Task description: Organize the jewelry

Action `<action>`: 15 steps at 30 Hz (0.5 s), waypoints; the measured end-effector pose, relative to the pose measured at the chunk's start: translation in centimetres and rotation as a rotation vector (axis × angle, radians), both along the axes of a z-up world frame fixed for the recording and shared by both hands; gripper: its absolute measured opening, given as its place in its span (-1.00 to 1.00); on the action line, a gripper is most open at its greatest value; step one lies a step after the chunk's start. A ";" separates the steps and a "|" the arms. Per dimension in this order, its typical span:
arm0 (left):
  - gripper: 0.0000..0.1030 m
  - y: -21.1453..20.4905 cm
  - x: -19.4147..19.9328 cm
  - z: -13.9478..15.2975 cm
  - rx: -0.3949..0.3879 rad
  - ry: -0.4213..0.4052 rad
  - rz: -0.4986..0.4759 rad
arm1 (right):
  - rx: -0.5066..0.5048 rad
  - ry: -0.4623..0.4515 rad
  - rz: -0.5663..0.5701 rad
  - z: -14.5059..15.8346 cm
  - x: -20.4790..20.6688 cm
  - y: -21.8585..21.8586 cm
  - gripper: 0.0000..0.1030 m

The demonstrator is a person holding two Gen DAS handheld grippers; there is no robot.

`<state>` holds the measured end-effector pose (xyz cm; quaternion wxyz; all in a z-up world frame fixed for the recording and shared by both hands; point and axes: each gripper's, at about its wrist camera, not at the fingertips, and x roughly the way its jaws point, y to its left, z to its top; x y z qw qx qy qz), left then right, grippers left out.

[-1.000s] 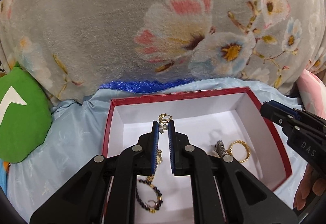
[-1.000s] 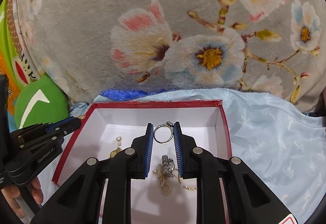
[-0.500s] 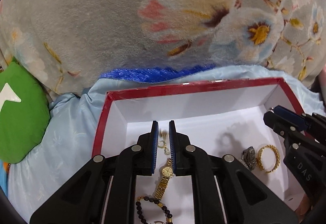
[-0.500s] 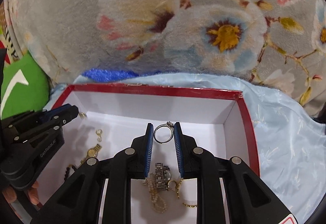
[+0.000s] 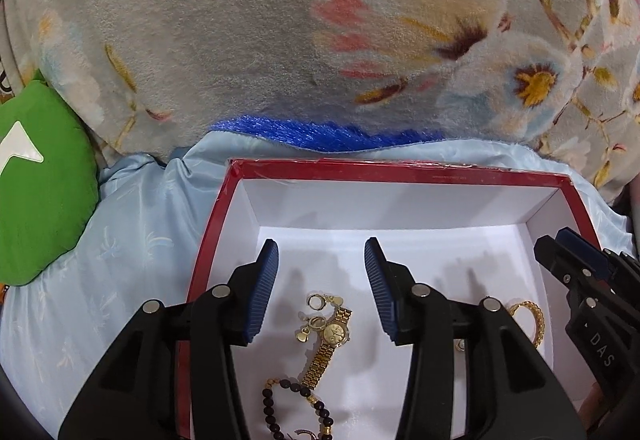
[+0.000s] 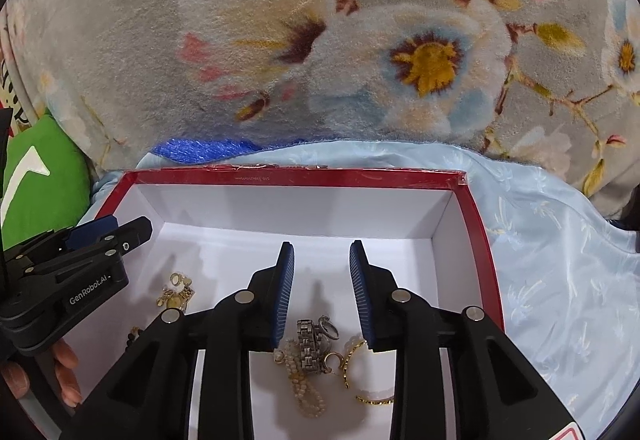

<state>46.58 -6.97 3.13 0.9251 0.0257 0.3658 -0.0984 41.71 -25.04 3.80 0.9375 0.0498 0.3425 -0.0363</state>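
Observation:
A red box with a white inside (image 5: 394,170) (image 6: 296,175) lies on pale blue cloth. My left gripper (image 5: 320,254) is open and empty over the box's left part. Below it lie gold earrings (image 5: 314,314), a gold watch (image 5: 334,336) and a dark bead bracelet (image 5: 280,404). A gold ring-like bangle (image 5: 530,316) lies at the right. My right gripper (image 6: 322,258) is open and empty over the box's right part. Below it lie a silver ring (image 6: 328,328), a silver watch band (image 6: 308,344), a pearl strand (image 6: 300,380) and a gold chain (image 6: 360,372).
A grey flowered blanket (image 5: 280,20) rises behind the box. A green cushion (image 5: 36,192) sits at the left. A blue fringe (image 5: 320,132) shows under the blanket. The left gripper shows at the left of the right wrist view (image 6: 72,268).
Both grippers have opened. The left one let go of the gold earring and the right one let go of the silver ring; both pieces now lie in the box.

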 end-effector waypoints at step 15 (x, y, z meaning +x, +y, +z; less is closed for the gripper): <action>-0.16 -0.4 -0.5 0.1 0.047 -0.012 0.002 | -0.014 -0.013 -0.002 0.0 -0.6 0.2 -0.27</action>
